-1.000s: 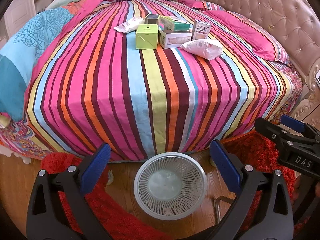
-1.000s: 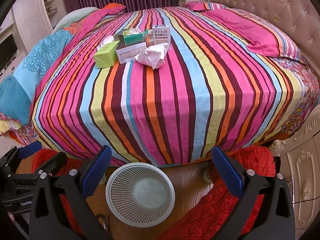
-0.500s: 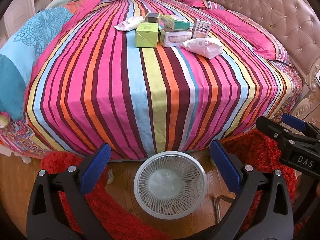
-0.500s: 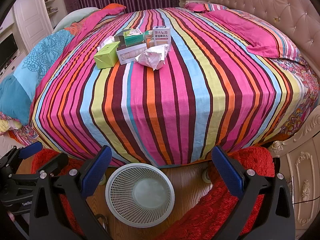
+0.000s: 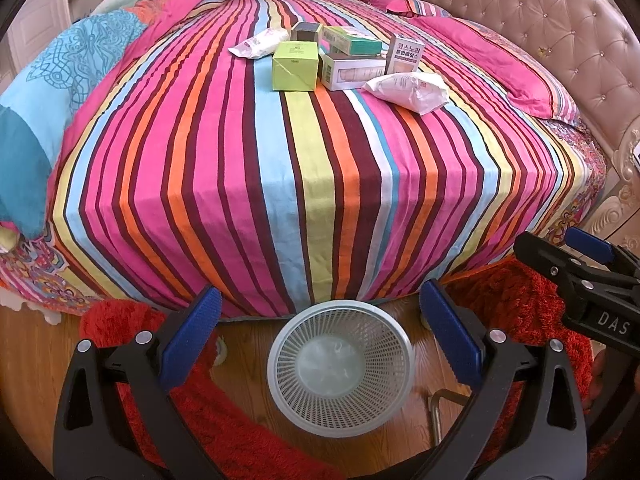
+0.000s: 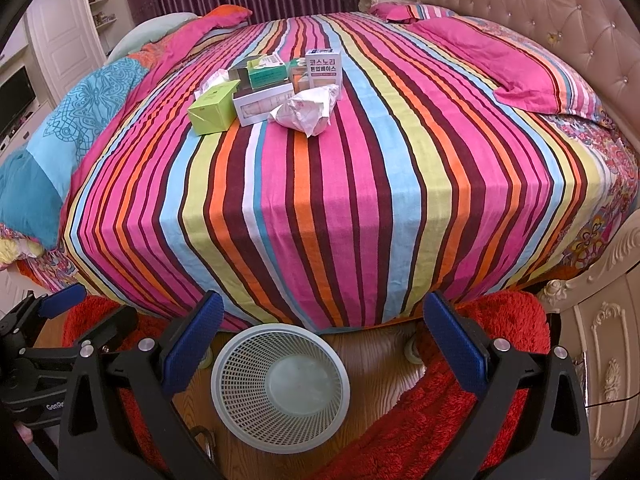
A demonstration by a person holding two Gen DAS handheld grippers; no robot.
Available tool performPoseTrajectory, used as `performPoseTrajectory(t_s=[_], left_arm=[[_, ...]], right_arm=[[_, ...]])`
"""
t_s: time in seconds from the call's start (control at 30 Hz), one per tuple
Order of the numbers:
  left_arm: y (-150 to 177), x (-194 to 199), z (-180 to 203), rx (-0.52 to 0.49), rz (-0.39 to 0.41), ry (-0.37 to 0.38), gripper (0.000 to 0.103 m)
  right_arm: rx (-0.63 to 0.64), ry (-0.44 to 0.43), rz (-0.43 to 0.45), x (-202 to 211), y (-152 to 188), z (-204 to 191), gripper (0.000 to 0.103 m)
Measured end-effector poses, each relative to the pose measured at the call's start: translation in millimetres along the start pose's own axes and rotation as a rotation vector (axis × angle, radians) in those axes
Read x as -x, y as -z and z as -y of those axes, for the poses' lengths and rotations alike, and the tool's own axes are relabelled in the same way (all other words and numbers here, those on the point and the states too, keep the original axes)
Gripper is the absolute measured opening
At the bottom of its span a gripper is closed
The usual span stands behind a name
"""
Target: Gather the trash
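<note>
A white mesh wastebasket (image 5: 340, 368) (image 6: 280, 386) stands empty on the wooden floor at the foot of the striped bed (image 5: 320, 152) (image 6: 332, 184). Far up the bed lies a cluster of trash: a lime-green box (image 5: 295, 65) (image 6: 212, 112), a white long box (image 5: 352, 73) (image 6: 262, 108), a teal box (image 5: 352, 42) (image 6: 267, 72), a white box with Korean print (image 5: 404, 54) (image 6: 323, 68), a crumpled white wrapper (image 5: 410, 90) (image 6: 308, 110) and a white pouch (image 5: 260, 43). My left gripper (image 5: 320, 316) and right gripper (image 6: 320, 316) hang open above the basket, both empty.
A red shag rug (image 5: 516, 292) (image 6: 492, 336) surrounds the basket. A tufted headboard (image 5: 552, 28) runs along the right, with pink pillows (image 6: 512, 68) below it. A blue quilt (image 5: 52, 92) lies at the left. A white cabinet (image 6: 60, 28) stands far left.
Both views have crept slightly forward and down toward the bed; the trash cluster sits a little lower in frame. Both grippers stay open and empty.
</note>
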State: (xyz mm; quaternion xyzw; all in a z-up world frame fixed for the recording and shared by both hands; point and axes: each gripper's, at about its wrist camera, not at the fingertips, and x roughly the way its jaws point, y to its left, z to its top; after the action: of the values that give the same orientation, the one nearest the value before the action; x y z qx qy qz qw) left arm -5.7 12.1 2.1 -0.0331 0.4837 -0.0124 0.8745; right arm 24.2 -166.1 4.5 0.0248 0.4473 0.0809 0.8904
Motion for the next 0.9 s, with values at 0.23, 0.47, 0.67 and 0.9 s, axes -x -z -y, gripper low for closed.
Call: performPoseTrajectory(t_s=[0.23, 0.47, 0.67, 0.9], left_arm=[[0.8, -1.5, -1.1, 0.005, -0.004, 0.002, 0.096], [0.7, -1.4, -1.2, 0.005, -0.004, 0.003, 0.096], [1.5, -2.3, -1.0, 0.006, -0.002, 0.004, 0.096], [3.7, -8.0, -4.0, 0.025, -0.015, 0.010, 0.096]], right_arm=[[-0.001, 0.003, -0.004, -0.9, 1.2, -0.7, 0.096], [0.000, 0.004, -0.007, -0.7, 1.7, -0.8, 0.096], [-0.002, 0.004, -0.003, -0.5, 2.4, -0.6, 0.096], [-0.012, -0.006, -0.020, -4.8, 4.0, 1.2, 0.096]])
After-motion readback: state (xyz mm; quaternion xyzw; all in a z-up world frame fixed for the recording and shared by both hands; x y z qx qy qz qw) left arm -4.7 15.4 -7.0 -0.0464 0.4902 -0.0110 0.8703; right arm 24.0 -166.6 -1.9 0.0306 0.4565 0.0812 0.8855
